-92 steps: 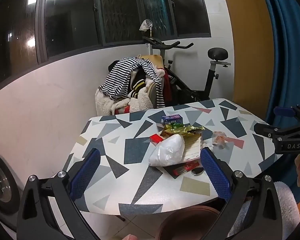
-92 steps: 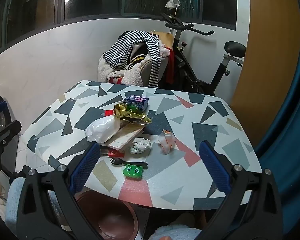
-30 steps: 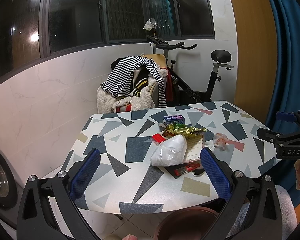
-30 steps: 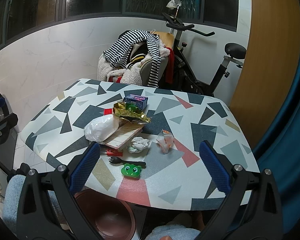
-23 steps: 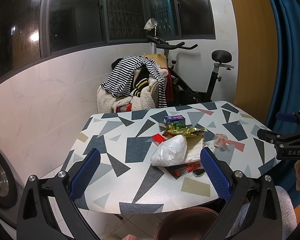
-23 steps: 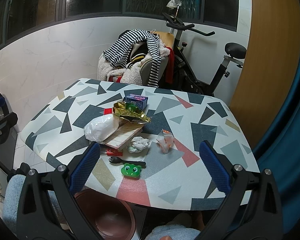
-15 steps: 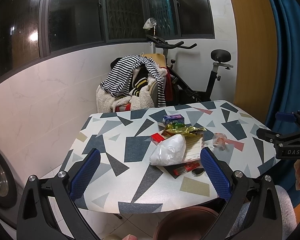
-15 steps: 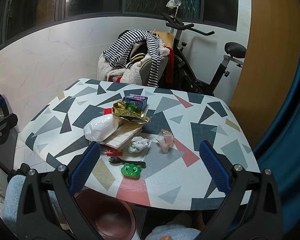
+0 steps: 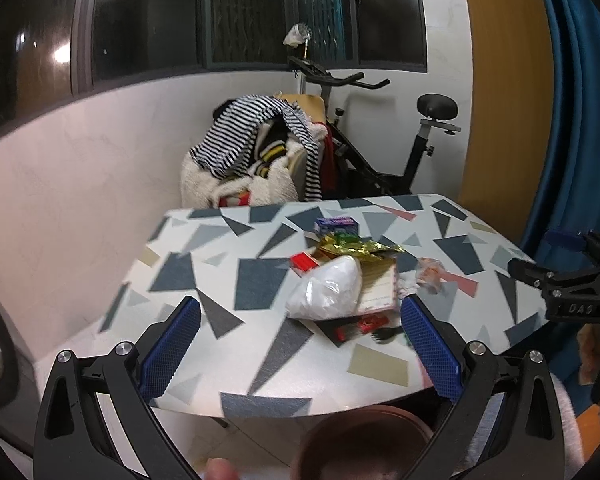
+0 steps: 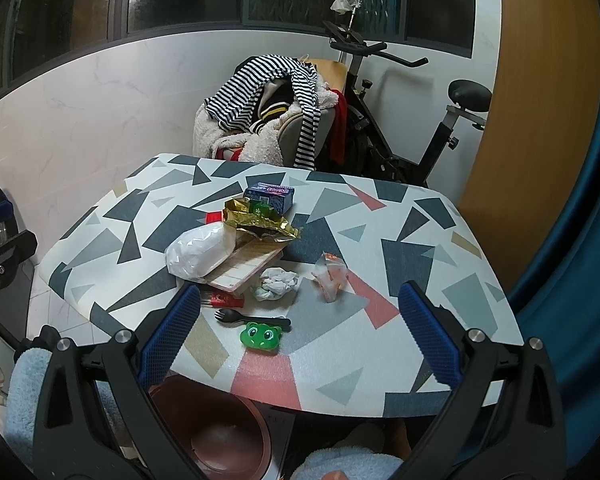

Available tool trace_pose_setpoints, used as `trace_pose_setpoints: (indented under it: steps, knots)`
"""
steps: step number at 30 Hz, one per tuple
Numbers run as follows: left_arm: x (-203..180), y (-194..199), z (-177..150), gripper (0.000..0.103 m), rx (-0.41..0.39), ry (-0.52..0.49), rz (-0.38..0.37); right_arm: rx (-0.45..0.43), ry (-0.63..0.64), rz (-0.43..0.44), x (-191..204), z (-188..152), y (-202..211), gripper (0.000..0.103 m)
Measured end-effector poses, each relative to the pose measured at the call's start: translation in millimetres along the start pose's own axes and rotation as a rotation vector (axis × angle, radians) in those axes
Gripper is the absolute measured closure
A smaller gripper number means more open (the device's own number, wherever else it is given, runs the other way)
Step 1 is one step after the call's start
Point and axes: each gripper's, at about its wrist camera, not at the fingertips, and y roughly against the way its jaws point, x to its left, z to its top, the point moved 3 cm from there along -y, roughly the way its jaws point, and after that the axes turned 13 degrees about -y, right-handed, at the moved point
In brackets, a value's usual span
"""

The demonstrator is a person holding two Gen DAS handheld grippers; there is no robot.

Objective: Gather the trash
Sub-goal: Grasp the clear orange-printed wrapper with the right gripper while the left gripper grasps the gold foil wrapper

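Blue textured pads on black frames: left gripper, fingers spread wide apart, nothing between them, held off the near edge of the table; right gripper, fingers likewise wide apart and empty, held over the table's near edge. Below and between the right gripper's fingers: brown round bin, under the table edge, standing on the floor; its rim also shows at the bottom of the left view. Table: rounded top, white with grey, dark blue, pink and tan triangles. Trash on it, clustered near the middle: green frog-faced item, nearest the front edge; black plastic spork, touching or just behind it; red wrapper, just left of the spork; crumpled white tissue; crumpled clear wrapper with orange print, just right of the tissue; printed paper pad; white plastic bag, lying partly on the pad's left side; gold foil packet, opened, across the pad's far end; blue carton, behind the foil; small red box, left of the foil. Beyond the table: chair heaped with clothes, a striped top uppermost; exercise bike to its right; white wall, dark windows above; blue curtain at far right.
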Motion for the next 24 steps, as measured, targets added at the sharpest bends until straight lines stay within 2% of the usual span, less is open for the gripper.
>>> trace_pose_setpoints:
  steps: [3, 5, 7, 11, 17, 20, 24]
  knots:
    - [5, -7, -5, 0.005, 0.004, 0.044, -0.055, 0.012, 0.007, -0.007, 1, -7, -6, 0.006]
    - [8, -15, -12, 0.005, 0.017, 0.090, -0.129, 0.020, 0.004, 0.006, -1, -11, -12, 0.006]
    - [10, -23, -19, 0.005, 0.038, 0.122, -0.157, 0.033, -0.008, 0.010, -4, -16, -18, 0.006]
    - [7, -34, -31, 0.005, 0.052, 0.084, -0.128, 0.079, -0.071, 0.009, -23, -31, -42, 0.006]
    - [7, -53, -41, 0.005, 0.049, 0.082, -0.131, 0.140, -0.135, -0.071, -52, -44, -86, 0.006]
    - [10, -61, -44, 0.005, 0.050, 0.078, -0.096, 0.141, -0.180, -0.113, -71, -39, -113, 0.006]
    - [18, -77, -48, 0.005, 0.073, 0.102, -0.092, 0.138, -0.209, -0.091, -82, -24, -151, 0.006]
